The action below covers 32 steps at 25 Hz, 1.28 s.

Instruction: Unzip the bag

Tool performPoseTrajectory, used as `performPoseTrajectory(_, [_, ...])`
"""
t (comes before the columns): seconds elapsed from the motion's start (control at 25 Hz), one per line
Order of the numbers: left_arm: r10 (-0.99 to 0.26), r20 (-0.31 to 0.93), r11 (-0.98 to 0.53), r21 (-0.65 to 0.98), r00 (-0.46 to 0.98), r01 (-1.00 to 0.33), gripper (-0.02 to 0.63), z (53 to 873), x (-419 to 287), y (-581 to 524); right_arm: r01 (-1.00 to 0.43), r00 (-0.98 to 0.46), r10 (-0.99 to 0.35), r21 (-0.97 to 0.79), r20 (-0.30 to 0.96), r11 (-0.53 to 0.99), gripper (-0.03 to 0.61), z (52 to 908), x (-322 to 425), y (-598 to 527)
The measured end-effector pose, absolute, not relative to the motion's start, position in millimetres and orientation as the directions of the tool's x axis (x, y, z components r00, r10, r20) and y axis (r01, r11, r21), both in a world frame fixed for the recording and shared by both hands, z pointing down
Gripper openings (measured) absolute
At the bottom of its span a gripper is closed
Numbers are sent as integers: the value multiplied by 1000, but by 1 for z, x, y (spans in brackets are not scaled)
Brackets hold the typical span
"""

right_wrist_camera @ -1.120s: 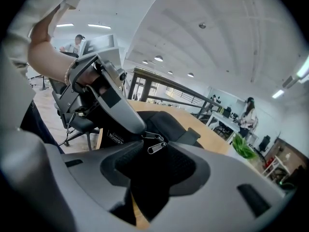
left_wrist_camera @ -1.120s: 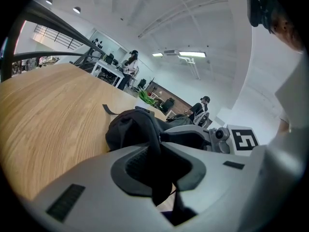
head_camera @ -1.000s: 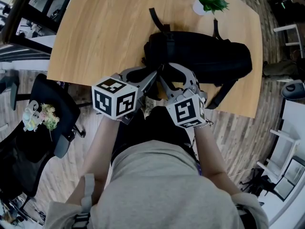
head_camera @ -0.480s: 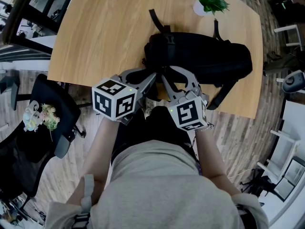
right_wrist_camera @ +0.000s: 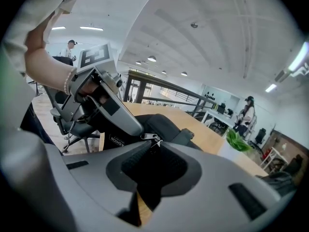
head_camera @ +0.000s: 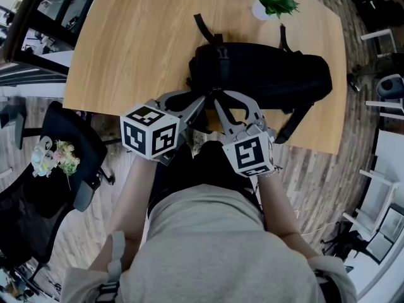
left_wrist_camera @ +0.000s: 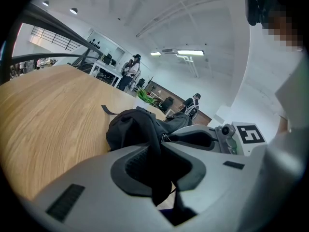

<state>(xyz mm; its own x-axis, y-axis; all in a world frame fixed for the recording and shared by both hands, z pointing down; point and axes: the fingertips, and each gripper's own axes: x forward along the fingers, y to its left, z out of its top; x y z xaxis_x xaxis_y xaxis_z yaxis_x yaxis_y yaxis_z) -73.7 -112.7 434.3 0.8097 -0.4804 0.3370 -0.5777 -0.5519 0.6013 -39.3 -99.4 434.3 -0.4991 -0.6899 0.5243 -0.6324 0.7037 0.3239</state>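
Observation:
A black backpack (head_camera: 265, 74) lies on the wooden table (head_camera: 139, 36), near its front edge. My left gripper (head_camera: 203, 98) is shut on a fold of the backpack's black fabric (left_wrist_camera: 145, 129), pinched at the tips of the left gripper (left_wrist_camera: 160, 140). My right gripper (head_camera: 218, 100) meets it from the right at the same corner of the bag. The right gripper's (right_wrist_camera: 155, 143) jaws have just been closing, and now the tips press on the small metal zipper pull (right_wrist_camera: 149, 137). The bag's zip line is hidden behind the jaws.
A potted green plant (head_camera: 273, 0) stands at the table's far edge behind the bag. A black office chair (head_camera: 57, 169) with a small bunch of flowers sits left of the person. The table's front edge runs just under both grippers.
The right gripper's jaws have drawn together at the bag's corner. The left gripper and the backpack have stayed where they were.

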Motion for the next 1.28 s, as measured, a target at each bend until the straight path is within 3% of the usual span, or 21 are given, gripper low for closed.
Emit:
performPoseTrajectory(0.32, [-479,346,-554,594,807,-584,69,435,-74,-113,-690,-504,-710,264,492,673,17,422,-36,-100])
performPoseTrajectory(0.64, [-474,351,-559,589,808,-584,68,434,-74,-114,-788,-527,-697,28,486,615,14,429,-27,-106])
performPoseTrajectory(1.28, [-465,335,-589,574,819,-569,67,432,-77,-118,-859,-486,-754,-83,442,505,9,426,-21,-108])
